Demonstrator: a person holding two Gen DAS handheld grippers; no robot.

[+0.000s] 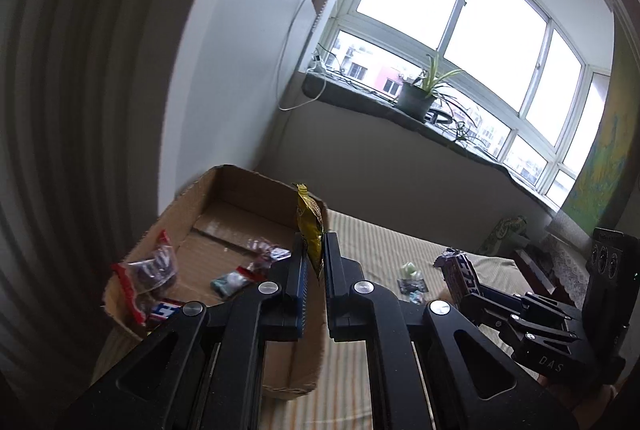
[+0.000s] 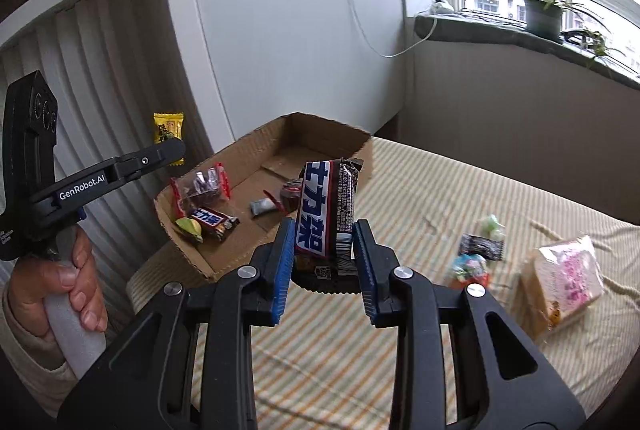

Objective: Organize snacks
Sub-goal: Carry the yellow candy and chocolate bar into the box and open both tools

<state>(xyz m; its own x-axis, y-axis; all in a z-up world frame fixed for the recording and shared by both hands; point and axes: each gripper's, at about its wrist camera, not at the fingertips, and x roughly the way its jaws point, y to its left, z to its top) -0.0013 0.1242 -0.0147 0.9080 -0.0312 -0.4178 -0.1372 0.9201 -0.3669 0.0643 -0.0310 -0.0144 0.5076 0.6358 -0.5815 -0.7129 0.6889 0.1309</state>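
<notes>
Clearly both hands were loaded. The left gripper [image 1: 312,254] was closed tight, its fingers [image 1: 298,270] pinching a yellow candy packet [image 1: 310,230] held upright above the near wall of the cardboard box [image 1: 224,190]. The right gripper [image 2: 324,254] was clamped partway on a chocolate bar [image 2: 326,208] standing on end, over the striped bed [image 2: 420,198] and just short of the box's open side. Several wrapped snacks [image 2: 208,202] were already lying in the box; a few loose sweets [image 2: 480,248] and a pink-printed packet [image 2: 564,278] were left on the bed to the right.

Judged step: carrying both items to the box for dropping. For a clean drop, each item should be brought fully past the box wall and lowered close to the floor of the box before the fingers are released, since the tall bar could tip out over the low edge. The yellow packet was gripped near its lower end, so it could swing; the move should be eased.
</notes>
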